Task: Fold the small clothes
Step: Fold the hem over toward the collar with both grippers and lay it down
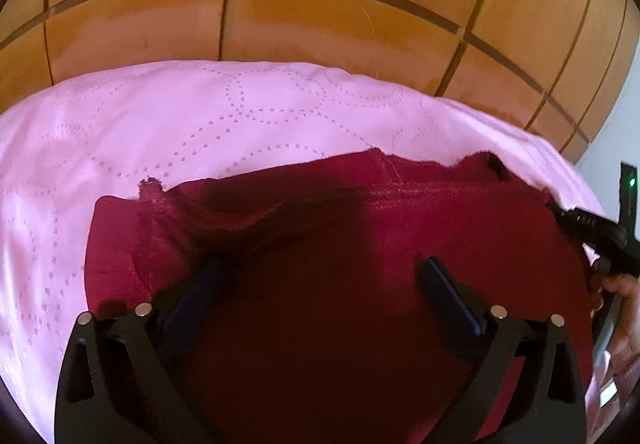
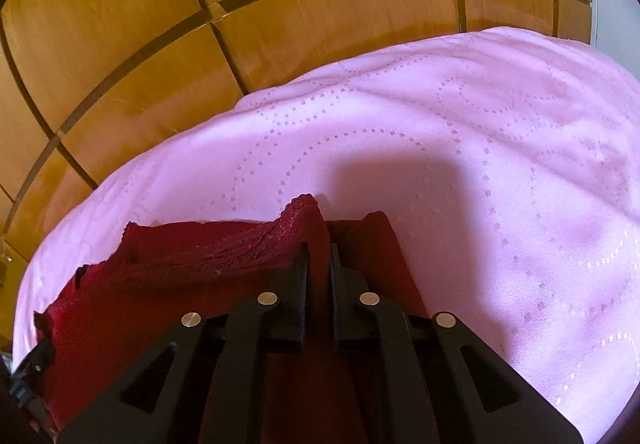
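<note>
Right gripper (image 2: 319,256): pinching red garment (image 2: 180,284) edge, bedspread (image 2: 480,164) far side
Left gripper (image 1: 320,284): wide, over garment middle
Long axis: left-right

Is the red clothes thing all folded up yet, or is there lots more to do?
Not yet. Done: the red garment lies spread on the pink bedcover. In hand: the right gripper is pinching a raised fold of its edge, while the left gripper hovers open over the cloth. Left: no tidy fold shows; the edges look rumpled, so the folding itself remains.
</note>
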